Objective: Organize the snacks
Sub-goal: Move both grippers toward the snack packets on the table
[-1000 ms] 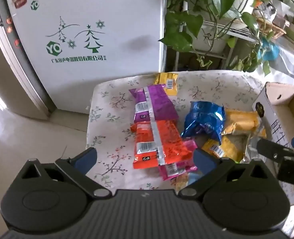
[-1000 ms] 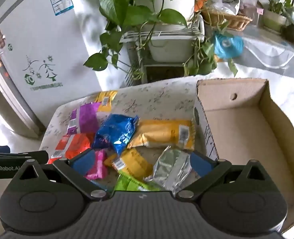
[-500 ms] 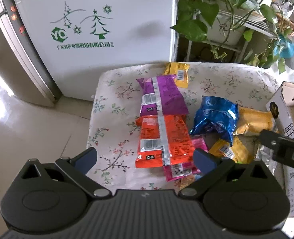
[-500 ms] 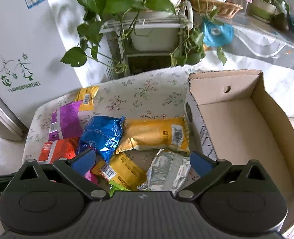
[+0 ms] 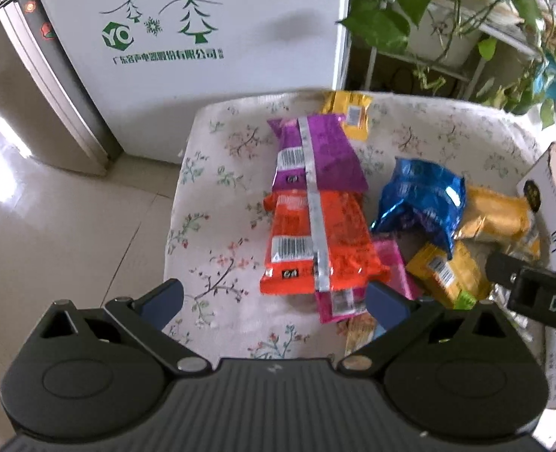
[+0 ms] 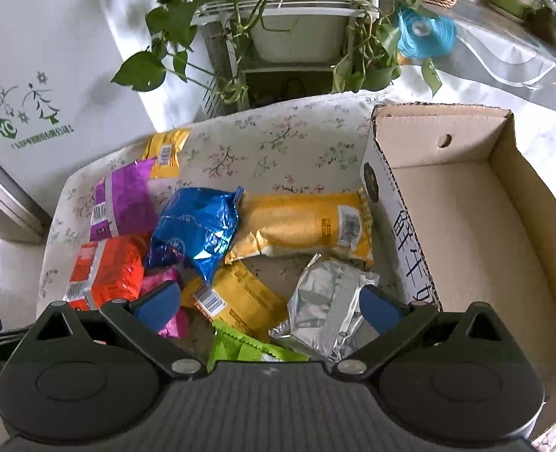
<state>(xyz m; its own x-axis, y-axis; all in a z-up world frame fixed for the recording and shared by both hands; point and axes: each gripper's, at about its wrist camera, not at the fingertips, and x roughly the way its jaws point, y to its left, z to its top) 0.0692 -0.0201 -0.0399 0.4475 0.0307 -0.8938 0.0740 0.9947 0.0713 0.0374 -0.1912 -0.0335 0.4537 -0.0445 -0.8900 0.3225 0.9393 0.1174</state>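
Both hand-held grippers, left (image 5: 274,299) and right (image 6: 266,305), hover spread wide and hold nothing above snack packets (image 6: 198,229) heaped on the floral worktop (image 6: 278,147), beside the cardboard box (image 6: 519,196).

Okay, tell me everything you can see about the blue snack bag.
The blue bag is shiny, crinkled foil with faint white print, puffed and lying on the floral cloth mid-pile. One corner overlaps the long yellow pack, and its lower tip lies over the small yellow pack. The purple pack and orange pack lie to its left. Neither tool touches it.
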